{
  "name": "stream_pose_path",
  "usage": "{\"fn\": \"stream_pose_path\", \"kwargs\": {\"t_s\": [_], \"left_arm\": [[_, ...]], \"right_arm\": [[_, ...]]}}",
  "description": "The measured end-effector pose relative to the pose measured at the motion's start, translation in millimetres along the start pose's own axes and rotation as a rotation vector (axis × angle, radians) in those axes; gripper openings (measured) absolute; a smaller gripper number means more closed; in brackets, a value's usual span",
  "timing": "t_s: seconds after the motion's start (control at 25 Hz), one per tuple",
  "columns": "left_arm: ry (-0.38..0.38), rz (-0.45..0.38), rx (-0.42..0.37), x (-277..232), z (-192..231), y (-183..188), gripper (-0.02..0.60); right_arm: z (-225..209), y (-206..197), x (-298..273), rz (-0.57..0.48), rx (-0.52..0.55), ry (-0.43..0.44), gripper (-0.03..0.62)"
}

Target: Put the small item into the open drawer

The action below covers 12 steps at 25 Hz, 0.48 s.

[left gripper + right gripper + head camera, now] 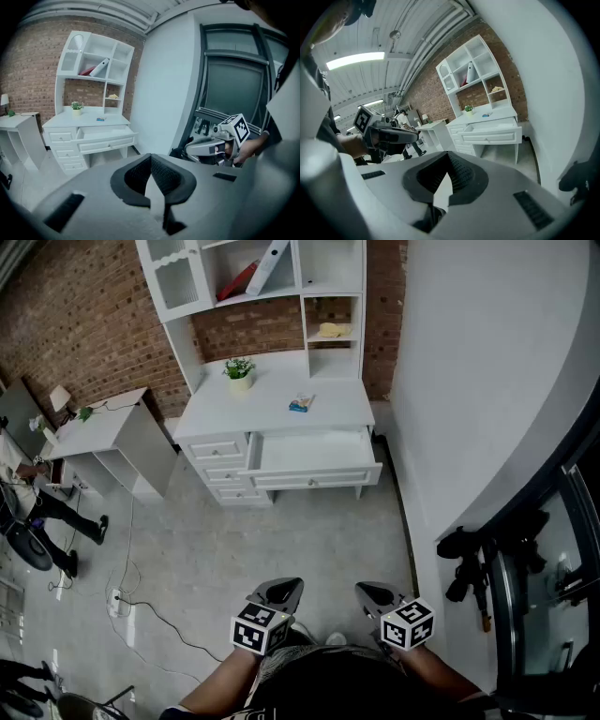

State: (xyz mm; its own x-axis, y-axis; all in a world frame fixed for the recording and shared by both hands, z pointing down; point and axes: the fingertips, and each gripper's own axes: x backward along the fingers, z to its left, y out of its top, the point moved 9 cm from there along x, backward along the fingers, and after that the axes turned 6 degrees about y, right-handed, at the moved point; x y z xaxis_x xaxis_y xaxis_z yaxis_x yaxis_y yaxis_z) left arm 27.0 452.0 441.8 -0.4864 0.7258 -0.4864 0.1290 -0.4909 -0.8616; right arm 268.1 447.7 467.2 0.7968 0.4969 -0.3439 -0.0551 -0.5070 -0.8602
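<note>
At the far left of the head view, a person's dark-trousered legs (67, 519) stand near a small white side table (103, 427), which is set against the red brick wall (84, 315). A thin white cable (150, 615) trails over the grey tiled floor (281, 540) below them.

Further right stands the large white table (272, 395), with a tall white shelf unit (281, 296) along its back edge. A small green plant in a pale pot (239, 372) sits toward the back left of the tabletop. The small blue item (300, 403) lies near the middle of the tabletop, close to the front edge and apart from the plant. Just below it and a little to the right, the wide white drawer (314, 454) is pulled out and open. A yellow object (331, 330) rests in a cubby of the shelf unit above.

To the right rise a plain white wall (469, 381) and a dark-framed glass door (553, 596).

Both tools are held low at the bottom of the head view, well apart from the table. The left gripper (284, 589) points toward the table, and its own view shows its fingers (161, 176) closed pad against pad and holding nothing. Beside it, the right gripper (372, 593) also has its fingers (459, 174) closed together and empty
</note>
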Motion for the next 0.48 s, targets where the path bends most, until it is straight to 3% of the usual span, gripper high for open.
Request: {"fn": "stream_pose_path", "kwargs": {"t_s": [0.48], "left_arm": [[-0.001,-0.005,0.016,-7.5,4.7,7.4,0.015]], "right_arm": [[-9.3,8.4,-5.8,-0.012,-0.012,0.003,0.005]]}}
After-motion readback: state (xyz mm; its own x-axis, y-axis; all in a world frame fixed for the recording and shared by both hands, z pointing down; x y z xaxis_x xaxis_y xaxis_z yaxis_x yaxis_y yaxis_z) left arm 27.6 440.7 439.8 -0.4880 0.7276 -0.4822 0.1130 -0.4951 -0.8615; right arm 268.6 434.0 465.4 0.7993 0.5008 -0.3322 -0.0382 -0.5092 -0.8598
